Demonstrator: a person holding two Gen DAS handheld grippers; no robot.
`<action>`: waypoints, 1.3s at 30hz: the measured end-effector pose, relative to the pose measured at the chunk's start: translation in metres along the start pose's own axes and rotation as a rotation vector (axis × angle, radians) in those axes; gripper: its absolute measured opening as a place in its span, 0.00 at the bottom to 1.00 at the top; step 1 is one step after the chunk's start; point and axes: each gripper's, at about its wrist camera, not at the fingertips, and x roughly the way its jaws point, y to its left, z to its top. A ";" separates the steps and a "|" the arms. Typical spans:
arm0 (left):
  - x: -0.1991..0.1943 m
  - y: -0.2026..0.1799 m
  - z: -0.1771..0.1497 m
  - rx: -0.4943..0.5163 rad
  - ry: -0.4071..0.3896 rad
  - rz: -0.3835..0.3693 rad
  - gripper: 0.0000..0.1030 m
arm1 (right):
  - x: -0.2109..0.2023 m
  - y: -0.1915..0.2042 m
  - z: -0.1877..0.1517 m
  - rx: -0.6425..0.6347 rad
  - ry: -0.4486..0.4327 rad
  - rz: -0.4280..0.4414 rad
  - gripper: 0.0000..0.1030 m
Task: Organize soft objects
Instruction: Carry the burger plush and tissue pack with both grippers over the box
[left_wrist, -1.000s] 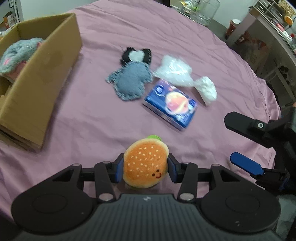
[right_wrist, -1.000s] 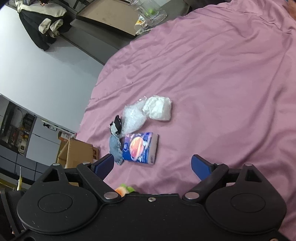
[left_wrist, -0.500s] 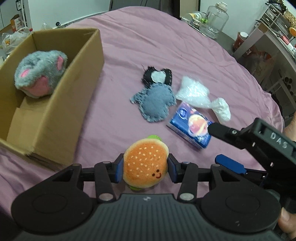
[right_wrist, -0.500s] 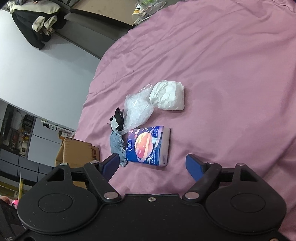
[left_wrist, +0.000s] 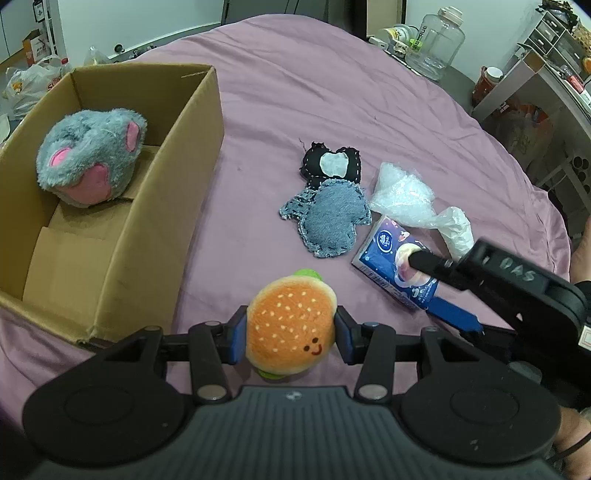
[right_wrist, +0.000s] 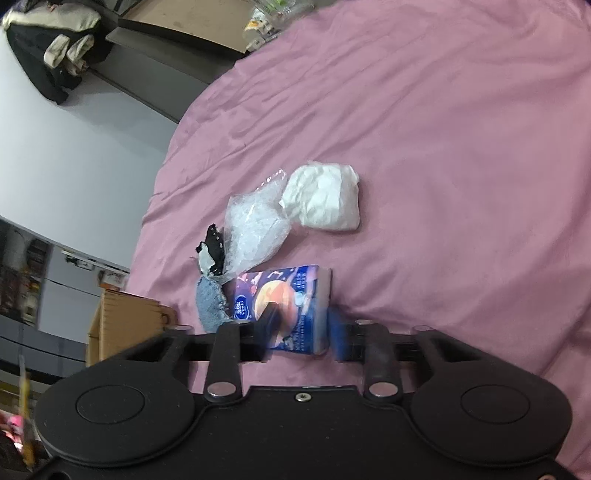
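Observation:
My left gripper (left_wrist: 290, 336) is shut on an orange burger plush (left_wrist: 290, 325), held above the purple cloth near the cardboard box (left_wrist: 129, 221). A grey and pink plush (left_wrist: 92, 158) lies inside the box. My right gripper (right_wrist: 301, 328) has its jaws closing on a blue tissue pack (right_wrist: 291, 295). One finger rests on the pack's printed face and the other sits against its edge. In the left wrist view the right gripper (left_wrist: 421, 284) comes in from the right over the tissue pack (left_wrist: 384, 247). A denim plush (left_wrist: 328, 218) and a black plush (left_wrist: 330, 166) lie beside it.
A clear plastic bag (left_wrist: 402, 192) and a white crumpled wad (left_wrist: 458, 229) lie just behind the tissue pack. The purple cloth (right_wrist: 443, 147) drops off at the bed's edge on the right. Jars and shelves stand beyond (left_wrist: 436, 40).
My right gripper has come down onto the tissue pack and its jaws have narrowed from wide to the pack's sides. My left gripper has carried the burger plush nearer the box.

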 end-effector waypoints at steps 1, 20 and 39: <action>-0.001 0.000 0.000 0.001 -0.003 0.001 0.45 | -0.002 0.000 -0.001 -0.002 -0.004 -0.003 0.24; -0.039 -0.019 0.000 0.030 -0.094 0.007 0.45 | -0.076 0.035 0.001 -0.131 -0.167 0.054 0.16; -0.096 -0.010 0.008 0.041 -0.223 0.000 0.45 | -0.108 0.066 -0.009 -0.233 -0.255 0.047 0.16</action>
